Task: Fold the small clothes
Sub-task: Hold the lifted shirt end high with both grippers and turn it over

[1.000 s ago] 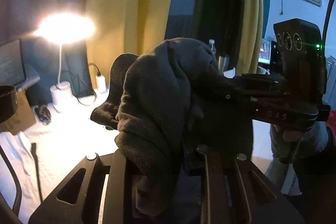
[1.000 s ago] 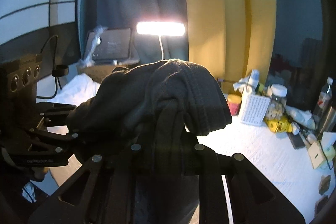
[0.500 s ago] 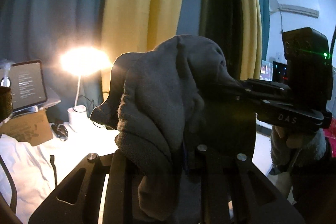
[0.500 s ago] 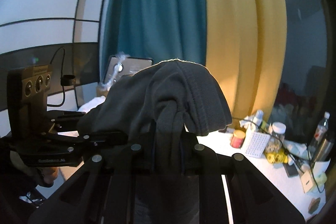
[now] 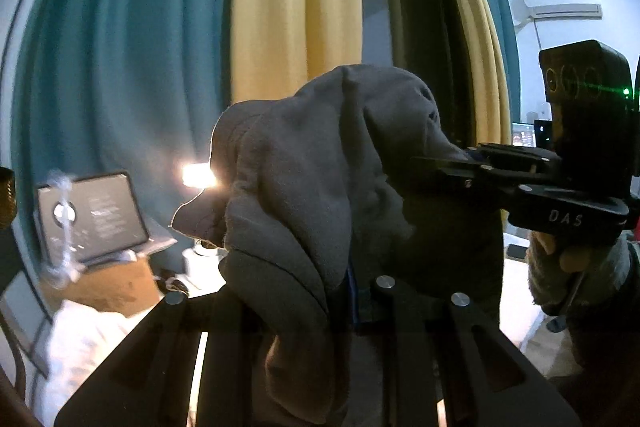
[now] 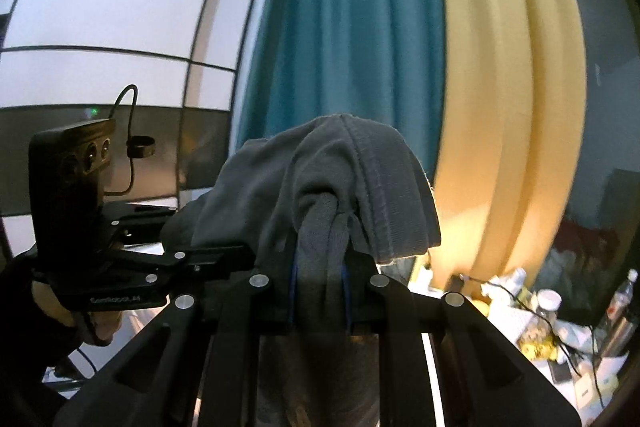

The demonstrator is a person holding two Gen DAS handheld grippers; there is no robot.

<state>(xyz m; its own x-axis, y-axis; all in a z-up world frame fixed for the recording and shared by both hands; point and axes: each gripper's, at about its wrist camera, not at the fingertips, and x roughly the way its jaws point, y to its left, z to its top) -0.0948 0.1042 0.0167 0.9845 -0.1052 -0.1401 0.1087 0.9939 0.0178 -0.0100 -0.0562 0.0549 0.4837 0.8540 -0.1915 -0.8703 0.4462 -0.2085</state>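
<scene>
A small dark grey garment (image 5: 320, 163) is held up in the air between both grippers. My left gripper (image 5: 348, 291) is shut on one bunched edge; the cloth drapes over its fingers and hides the tips. My right gripper (image 6: 320, 287) is shut on another bunched edge of the same garment (image 6: 340, 179), which folds over its jaws. In the left wrist view the right gripper (image 5: 452, 163) comes in from the right into the cloth. In the right wrist view the left gripper (image 6: 224, 255) comes in from the left.
Teal and yellow curtains (image 5: 288, 7) hang behind. Below lie a white table (image 5: 80, 339) with a tablet (image 5: 92, 215), a cardboard box (image 5: 112, 283) and a lit lamp (image 5: 198, 175). Bottles and jars (image 6: 544, 307) crowd the table's right side.
Both grippers have risen together with the garment. The table and lamp have dropped low in both views, and more curtain and wall show behind.
</scene>
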